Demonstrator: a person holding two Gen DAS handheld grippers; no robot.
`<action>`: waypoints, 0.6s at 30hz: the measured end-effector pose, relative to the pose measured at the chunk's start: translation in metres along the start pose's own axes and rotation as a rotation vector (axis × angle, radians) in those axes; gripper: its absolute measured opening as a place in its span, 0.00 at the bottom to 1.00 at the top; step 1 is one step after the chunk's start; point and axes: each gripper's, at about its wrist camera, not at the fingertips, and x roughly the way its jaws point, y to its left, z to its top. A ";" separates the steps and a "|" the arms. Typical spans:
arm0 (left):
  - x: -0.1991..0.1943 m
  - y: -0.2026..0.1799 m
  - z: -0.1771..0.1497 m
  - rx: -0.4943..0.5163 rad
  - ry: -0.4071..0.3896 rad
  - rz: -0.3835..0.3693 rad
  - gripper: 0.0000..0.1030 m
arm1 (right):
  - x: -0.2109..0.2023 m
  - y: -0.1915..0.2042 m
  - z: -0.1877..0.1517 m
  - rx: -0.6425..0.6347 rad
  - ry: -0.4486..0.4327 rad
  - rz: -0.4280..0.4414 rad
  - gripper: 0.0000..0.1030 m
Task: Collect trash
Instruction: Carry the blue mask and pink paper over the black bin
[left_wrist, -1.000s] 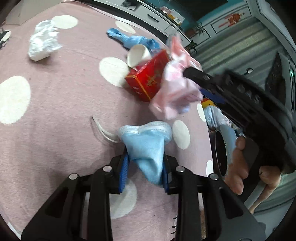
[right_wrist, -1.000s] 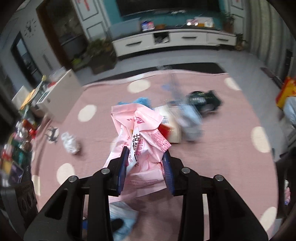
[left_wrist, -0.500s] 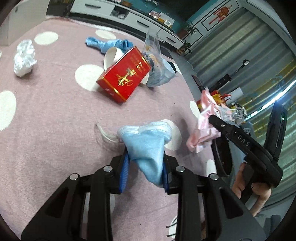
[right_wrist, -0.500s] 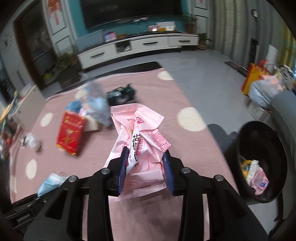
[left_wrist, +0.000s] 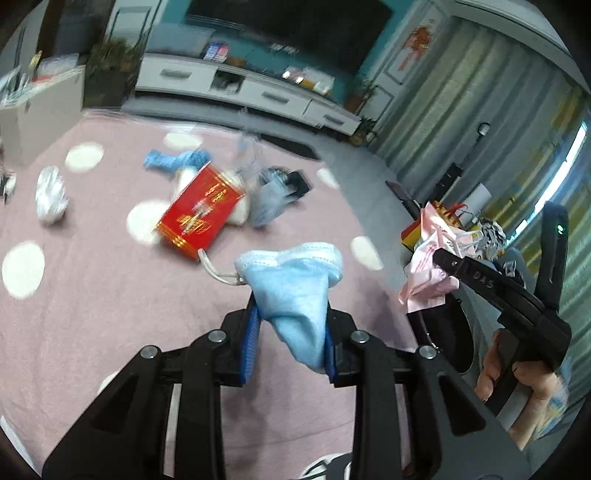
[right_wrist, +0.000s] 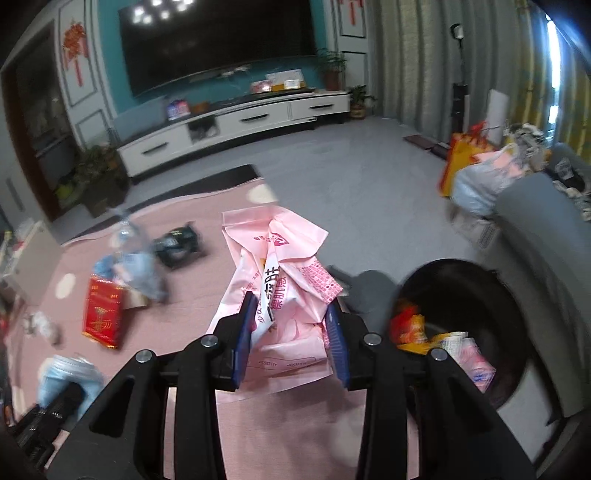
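- Litter on the pink rug (right_wrist: 295, 435): red box (right_wrist: 101, 317) well to the left.
- Left gripper (left_wrist: 290, 339), jaws pinching a blue face mask (left_wrist: 295, 291) above the rug.
- Right gripper (right_wrist: 291, 336), jaws clamped on a pink wrapper (right_wrist: 284, 280).
- Black bin (right_wrist: 480, 295) just right of it, trash inside.

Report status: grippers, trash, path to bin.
Left gripper shut on mask. Right gripper shut on pink wrapper. Bin open, nothing blocking.
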 end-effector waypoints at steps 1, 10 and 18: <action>-0.002 -0.014 0.000 0.025 -0.024 0.002 0.29 | -0.004 -0.009 0.002 0.017 -0.013 -0.007 0.37; -0.004 -0.101 0.002 0.163 -0.097 -0.041 0.29 | -0.029 -0.077 0.010 0.140 -0.061 -0.010 0.37; 0.023 -0.181 -0.007 0.267 -0.069 -0.122 0.29 | -0.038 -0.160 0.004 0.327 -0.069 -0.083 0.38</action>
